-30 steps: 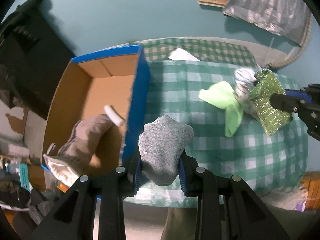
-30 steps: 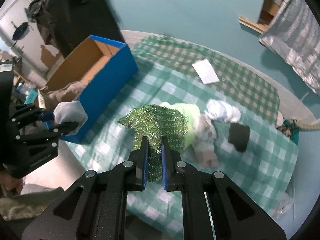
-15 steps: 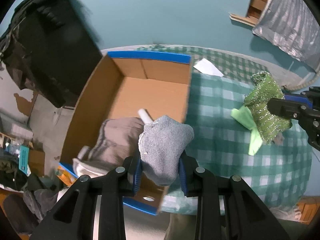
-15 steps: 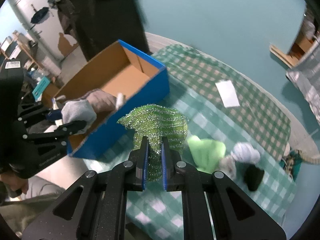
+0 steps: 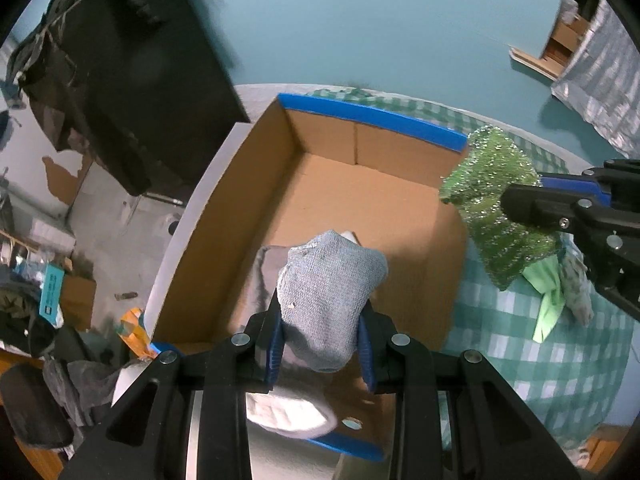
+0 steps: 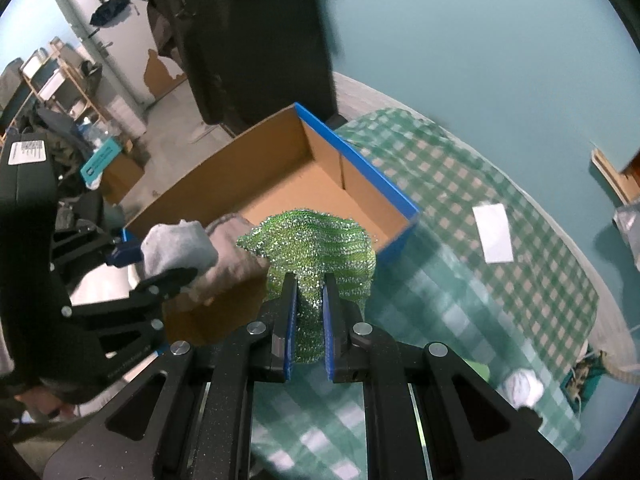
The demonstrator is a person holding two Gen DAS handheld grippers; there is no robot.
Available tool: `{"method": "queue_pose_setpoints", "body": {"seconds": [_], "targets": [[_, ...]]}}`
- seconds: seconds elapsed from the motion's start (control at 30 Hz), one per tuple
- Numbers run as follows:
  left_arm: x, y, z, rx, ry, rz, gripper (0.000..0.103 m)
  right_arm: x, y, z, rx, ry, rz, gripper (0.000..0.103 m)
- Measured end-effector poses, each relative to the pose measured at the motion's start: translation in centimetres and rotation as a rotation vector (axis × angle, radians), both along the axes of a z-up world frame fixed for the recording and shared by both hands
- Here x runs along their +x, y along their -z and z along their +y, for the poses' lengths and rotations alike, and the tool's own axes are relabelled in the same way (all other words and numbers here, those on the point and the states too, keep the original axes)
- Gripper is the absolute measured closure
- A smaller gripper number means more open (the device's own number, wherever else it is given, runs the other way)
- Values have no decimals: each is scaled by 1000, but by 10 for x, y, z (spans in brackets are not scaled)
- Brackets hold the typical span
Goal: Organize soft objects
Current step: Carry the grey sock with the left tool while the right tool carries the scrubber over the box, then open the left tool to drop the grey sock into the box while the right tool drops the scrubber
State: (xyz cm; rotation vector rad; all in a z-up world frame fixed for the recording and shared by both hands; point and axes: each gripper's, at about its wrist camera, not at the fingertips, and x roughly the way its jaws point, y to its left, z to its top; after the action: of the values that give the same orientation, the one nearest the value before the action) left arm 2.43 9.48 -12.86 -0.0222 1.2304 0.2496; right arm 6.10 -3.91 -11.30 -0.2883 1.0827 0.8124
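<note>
The left gripper [image 5: 322,344] is clamped on a grey sock [image 5: 330,296], its pads pressing both sides of the bundle. The right gripper [image 6: 307,320] is clamped on a glittery green scrubber [image 6: 316,248], the jaws almost together on the thin cloth.

Governing relation: the cardboard box [image 5: 360,196] with blue outer walls sits on the checked tablecloth [image 6: 460,240].
- In the left wrist view, the sock hangs directly over the near half of the box floor; the box's long axis runs from 6 o'clock to 12 o'clock, so the free floor lies at 12 o'clock from the sock.
- In the right wrist view, the scrubber hangs over the near box wall; the free floor lies at 12 o'clock from it.
- The left gripper is the nearer to the drop zone; judged from this, it should let go first.

Box contents: a brownish-grey garment [image 5: 260,280] lies in the near end, partly under the sock, with a pale item [image 5: 288,416] below it at 6 o'clock. The far half is bare cardboard.

Outside the box:
- a lime-green cloth [image 5: 548,300] and a pale bundle lie on the tablecloth at 3 o'clock in the left wrist view;
- a white paper [image 6: 494,232] lies at 2 o'clock in the right wrist view.
</note>
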Motion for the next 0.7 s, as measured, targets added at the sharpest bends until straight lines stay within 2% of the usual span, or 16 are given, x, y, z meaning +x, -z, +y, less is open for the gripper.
{"method": "queue_pose_setpoints", "body": {"seconds": [0.53,0.67,0.7], "targets": [[17,25,32,-19,-44,61,70,27,31,59,-47,-33,55,94],[18,27,36,-43,-58,63,59,30,33,65,-49,-26,58,91],[17,26,36,-44,-60,62,49,31,33,67,-50,-22,57,89]]}}
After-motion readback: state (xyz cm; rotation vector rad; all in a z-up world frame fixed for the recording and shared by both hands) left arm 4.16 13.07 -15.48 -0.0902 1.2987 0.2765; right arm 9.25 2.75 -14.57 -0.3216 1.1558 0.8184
